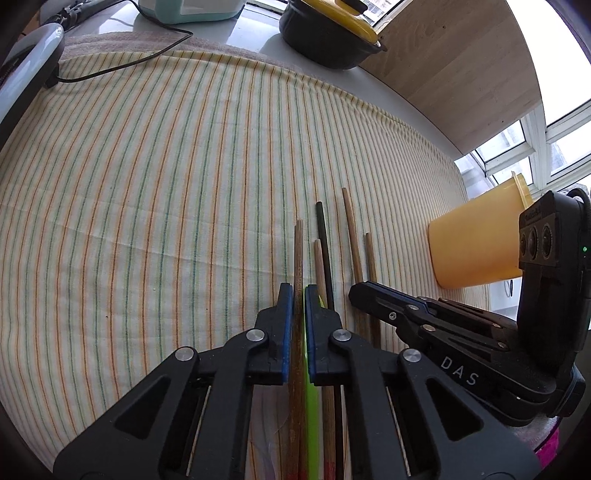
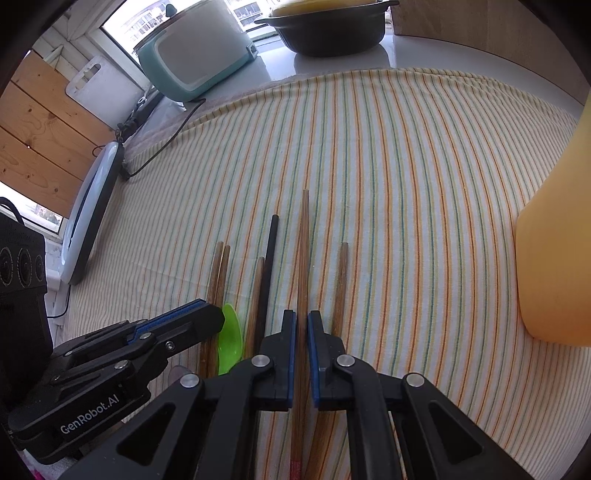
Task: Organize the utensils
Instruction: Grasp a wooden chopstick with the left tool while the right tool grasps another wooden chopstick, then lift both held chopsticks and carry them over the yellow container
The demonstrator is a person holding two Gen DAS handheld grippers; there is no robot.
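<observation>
Several chopsticks lie side by side on a striped cloth (image 1: 147, 184). My left gripper (image 1: 299, 291) is shut on a pair of wooden chopsticks (image 1: 298, 254). A green plastic spoon (image 1: 311, 398) shows in the same gap, against the right pad. My right gripper (image 2: 302, 314) is shut on one long wooden chopstick (image 2: 304, 243). Between the two grippers lie a black chopstick (image 2: 269, 258) and a brown chopstick (image 2: 258, 291). Another brown chopstick (image 2: 342, 277) lies just right of the right gripper. The spoon's bowl (image 2: 231, 339) pokes out beside the left gripper (image 2: 214, 310).
An orange plastic cup (image 1: 476, 243) stands at the right of the cloth, close to the right gripper (image 1: 356, 291). At the back are a black pot with a yellow lid (image 1: 332, 33), a teal cooker (image 2: 195, 55) and its cable (image 1: 122, 62). A round white device (image 2: 92, 210) leans at the left.
</observation>
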